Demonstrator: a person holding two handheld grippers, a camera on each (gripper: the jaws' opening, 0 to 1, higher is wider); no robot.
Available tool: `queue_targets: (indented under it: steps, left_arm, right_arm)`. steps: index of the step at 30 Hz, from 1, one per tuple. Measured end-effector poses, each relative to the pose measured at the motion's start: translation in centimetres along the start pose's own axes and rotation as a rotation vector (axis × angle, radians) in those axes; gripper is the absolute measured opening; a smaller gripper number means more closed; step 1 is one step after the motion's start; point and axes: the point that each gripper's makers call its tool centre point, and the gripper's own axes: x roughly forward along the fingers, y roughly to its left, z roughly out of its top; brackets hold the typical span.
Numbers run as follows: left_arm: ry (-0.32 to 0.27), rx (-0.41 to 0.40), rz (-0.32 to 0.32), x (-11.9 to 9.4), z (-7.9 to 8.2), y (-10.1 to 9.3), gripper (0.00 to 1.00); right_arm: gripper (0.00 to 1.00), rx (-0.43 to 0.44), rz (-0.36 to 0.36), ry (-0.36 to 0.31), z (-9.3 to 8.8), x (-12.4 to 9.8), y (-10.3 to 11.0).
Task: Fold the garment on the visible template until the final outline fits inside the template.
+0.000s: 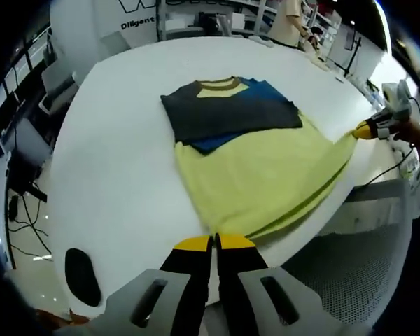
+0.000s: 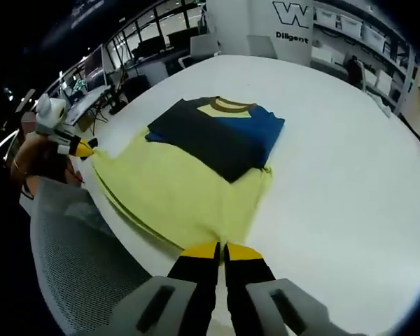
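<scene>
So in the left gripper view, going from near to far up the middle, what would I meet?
Left gripper, shut on the hem → yellow lower part of the shirt → folded dark grey and blue upper part → striped collar → bare white table → shelves at the back.

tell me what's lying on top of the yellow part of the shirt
The folded dark grey and blue upper part lies over the yellow part's far end, collar up. What it covers there is hidden.
</scene>
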Motion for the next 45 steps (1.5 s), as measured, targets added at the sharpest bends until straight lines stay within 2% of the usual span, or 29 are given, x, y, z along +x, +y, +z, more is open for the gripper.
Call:
queue_targets:
  steps: [10,17,20,26,35,40,45]
  left_arm:
    - [-0.1,-0.026,0.033,-0.7,4.3,1.4,0.01]
    - [-0.133,-0.018,0.062,-0.9,7.5,2.4,0.01]
    - [-0.142,-0.021,0.067,-0.7,8.3,2.8,0.01]
    - [-0.159,-0.027,0.081,-0.2,10.0,3.7,0.01]
    - [-0.198,-0.016,0.12,1.3,14.5,5.4,0.01]
    - [-0.19,0.003,0.134,2.6,16.3,6.2,0.01]
    - [-0.188,-0.028,0.144,3.7,17.8,8.0,0.01]
  right_arm:
    - [0.0,-0.002,-0.05,-0.092,4.0,-0.8,-1.8]
    - [0.0,-0.038,-0.078,-0.126,6.2,-0.3,-2.6]
    - [0.0,-0.03,-0.087,-0.144,7.3,-0.3,-3.2]
    - [0.0,0.0,-0.088,-0.18,9.2,0.2,-4.2]
    - [0.0,-0.013,-0.103,-0.191,12.0,1.0,-5.6]
    - [0.0,-0.021,-0.137,-0.181,13.5,2.1,-6.9]
    - [0.0,0.012,-0.139,-0.197,15.0,3.2,-7.9]
